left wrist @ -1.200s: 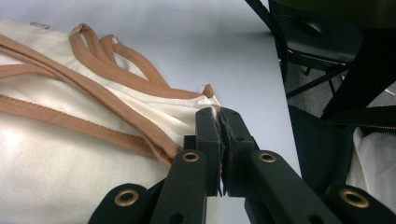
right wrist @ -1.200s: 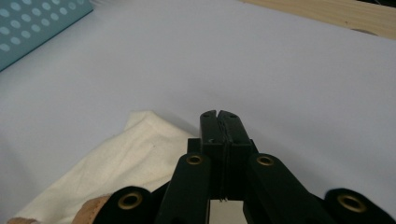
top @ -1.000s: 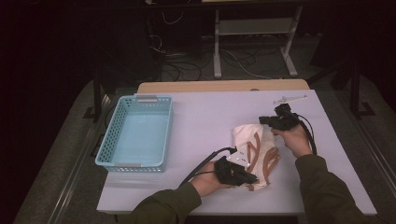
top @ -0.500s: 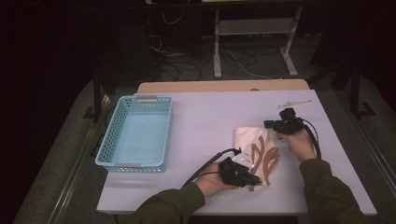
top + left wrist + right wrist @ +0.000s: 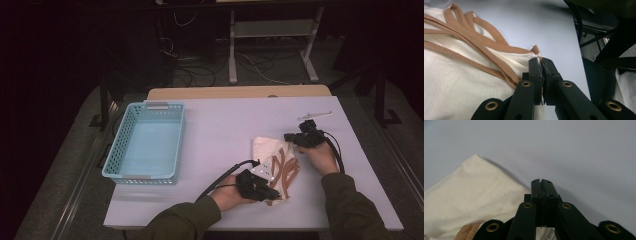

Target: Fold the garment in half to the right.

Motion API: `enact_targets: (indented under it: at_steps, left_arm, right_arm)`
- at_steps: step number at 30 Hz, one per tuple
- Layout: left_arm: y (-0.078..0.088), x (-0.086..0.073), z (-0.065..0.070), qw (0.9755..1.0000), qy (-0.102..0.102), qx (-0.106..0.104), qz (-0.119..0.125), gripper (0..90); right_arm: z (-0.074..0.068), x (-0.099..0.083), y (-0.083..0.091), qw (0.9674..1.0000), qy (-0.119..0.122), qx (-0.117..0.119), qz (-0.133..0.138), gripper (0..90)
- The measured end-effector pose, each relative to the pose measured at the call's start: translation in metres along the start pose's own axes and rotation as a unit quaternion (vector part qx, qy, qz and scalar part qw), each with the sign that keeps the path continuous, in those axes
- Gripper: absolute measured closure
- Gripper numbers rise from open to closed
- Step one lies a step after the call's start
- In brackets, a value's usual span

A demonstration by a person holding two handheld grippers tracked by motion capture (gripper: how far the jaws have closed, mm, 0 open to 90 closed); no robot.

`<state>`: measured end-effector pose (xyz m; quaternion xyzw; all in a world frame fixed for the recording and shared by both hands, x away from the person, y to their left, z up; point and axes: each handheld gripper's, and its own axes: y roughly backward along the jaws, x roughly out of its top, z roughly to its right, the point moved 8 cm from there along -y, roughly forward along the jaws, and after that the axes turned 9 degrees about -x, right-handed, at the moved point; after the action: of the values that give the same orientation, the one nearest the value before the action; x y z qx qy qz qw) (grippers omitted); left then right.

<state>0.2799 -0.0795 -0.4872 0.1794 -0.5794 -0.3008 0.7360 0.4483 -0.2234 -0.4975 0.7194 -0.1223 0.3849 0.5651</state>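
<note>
Dim room; lit tabletop; soft close-ups

Cream cloth bag point(image 5: 272, 162) w/ tan-brown straps point(image 5: 477, 43); pale grey-lilac table point(image 5: 225, 130); light blue lattice-walled basket point(image 5: 145, 142); black grippers, brass rivets; olive sleeves point(image 5: 180, 222); white label, prob. black print.

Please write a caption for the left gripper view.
Left gripper, jaws shut, pinches the cream cloth bag at its corner.

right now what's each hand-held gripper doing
left hand-held gripper: shut on the cloth bag's corner.
right hand-held gripper: shut; whether it pinches the bag cannot be told.
</note>
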Motion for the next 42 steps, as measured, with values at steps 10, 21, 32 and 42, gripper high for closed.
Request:
enact_targets:
  at_steps: [10,21,32,42]
  left_arm:
    - [-0.004,-0.001,-0.002,1.0000,0.007,0.000,0.001,86.4]
    - [0.000,0.005,-0.001,0.9991,0.022,-0.006,0.035,72.1]
    - [0.022,0.010,-0.008,0.9967,0.034,0.007,0.074,49.0]
    - [0.044,0.000,-0.025,0.9946,0.050,0.040,0.082,35.6]
  right_arm:
    - [0.006,-0.006,-0.002,1.0000,-0.001,-0.006,-0.005,86.5]
    - [0.009,-0.006,-0.001,0.9998,-0.017,-0.003,-0.003,65.8]
    - [0.009,0.005,0.012,0.9997,-0.023,0.009,0.007,54.6]
    - [-0.004,0.009,0.022,0.9995,-0.010,0.029,0.004,71.7]
